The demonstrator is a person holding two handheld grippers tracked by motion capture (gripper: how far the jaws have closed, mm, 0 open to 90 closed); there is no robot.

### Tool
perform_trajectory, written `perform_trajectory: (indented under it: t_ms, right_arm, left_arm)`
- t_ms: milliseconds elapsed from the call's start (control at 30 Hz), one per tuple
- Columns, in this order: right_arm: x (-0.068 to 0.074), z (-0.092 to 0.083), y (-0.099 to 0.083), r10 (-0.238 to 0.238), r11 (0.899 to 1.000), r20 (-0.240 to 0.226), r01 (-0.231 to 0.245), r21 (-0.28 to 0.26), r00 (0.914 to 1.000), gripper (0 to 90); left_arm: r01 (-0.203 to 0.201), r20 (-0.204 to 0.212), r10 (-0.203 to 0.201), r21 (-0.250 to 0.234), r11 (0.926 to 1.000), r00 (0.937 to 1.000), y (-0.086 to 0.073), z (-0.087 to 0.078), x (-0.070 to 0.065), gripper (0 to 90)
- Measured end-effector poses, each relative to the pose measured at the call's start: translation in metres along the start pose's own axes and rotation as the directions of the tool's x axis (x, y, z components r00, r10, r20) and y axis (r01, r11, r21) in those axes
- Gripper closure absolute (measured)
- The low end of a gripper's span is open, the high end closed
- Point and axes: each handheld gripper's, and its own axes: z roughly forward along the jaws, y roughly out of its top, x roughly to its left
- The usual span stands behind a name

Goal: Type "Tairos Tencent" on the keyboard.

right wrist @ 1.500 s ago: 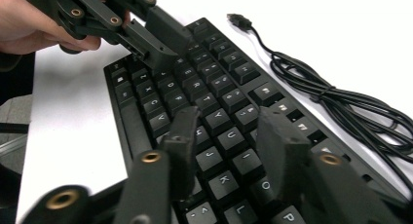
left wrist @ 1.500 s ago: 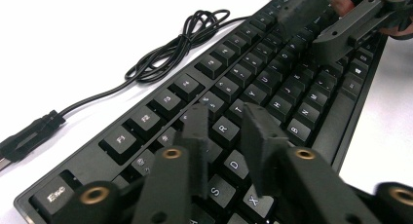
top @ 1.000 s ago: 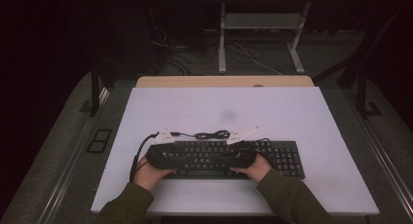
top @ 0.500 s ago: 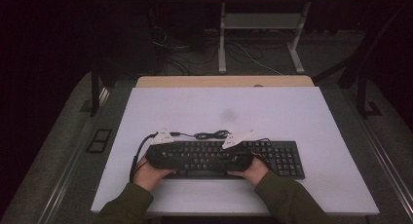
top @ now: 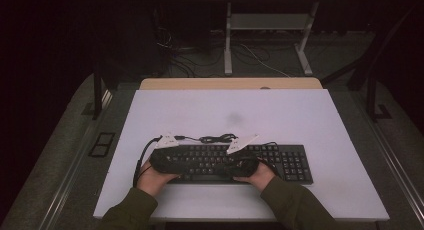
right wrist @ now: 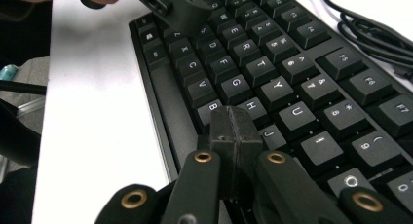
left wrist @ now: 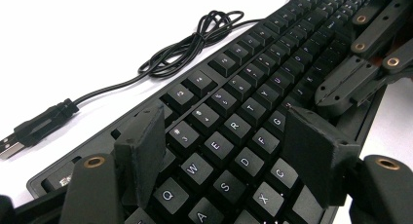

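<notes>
A black keyboard (top: 290,162) lies near the table's front edge, its cable (top: 216,138) coiled just behind it. My left gripper (top: 181,162) hovers over the keyboard's left half. Its jaws have just been opening and stand open (left wrist: 229,151), straddling the letter keys (left wrist: 234,126) with nothing gripped. My right gripper (top: 222,166) reaches in from the right. Its pads (right wrist: 235,136) are pressed together, shut on nothing, with the tip low over the keys near H and J. The left gripper (right wrist: 175,7) also shows at the top of the right gripper view.
The cable ends in a loose USB plug (left wrist: 9,148) on the white tabletop (top: 225,110). A wooden strip (top: 230,83) runs along the table's far edge. Beyond it are metal frames (top: 265,25) and floor cables in the dark.
The right gripper has shifted slightly left over the keyboard. The left hand has stayed put.
</notes>
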Motion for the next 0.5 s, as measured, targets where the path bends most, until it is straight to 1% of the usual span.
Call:
perform_trajectory:
  t_ms: [67, 500]
  right_arm:
    - [-0.0005, 0.0004, -0.0006, 0.004, 1.0, -0.006, -0.004, -0.002, 1.0, 89.2]
    - [0.0004, -0.0002, 0.0003, -0.002, 1.0, 0.0, 0.002, -0.005, 1.0, 89.2]
  left_arm:
    - [0.0, 0.0, 0.0, -0.001, 1.0, 1.0, 0.0, 0.0, -0.0001, 31.6]
    - [-0.005, -0.004, 0.005, -0.004, 1.0, 1.0, 0.0002, -0.0012, 0.001, 31.6]
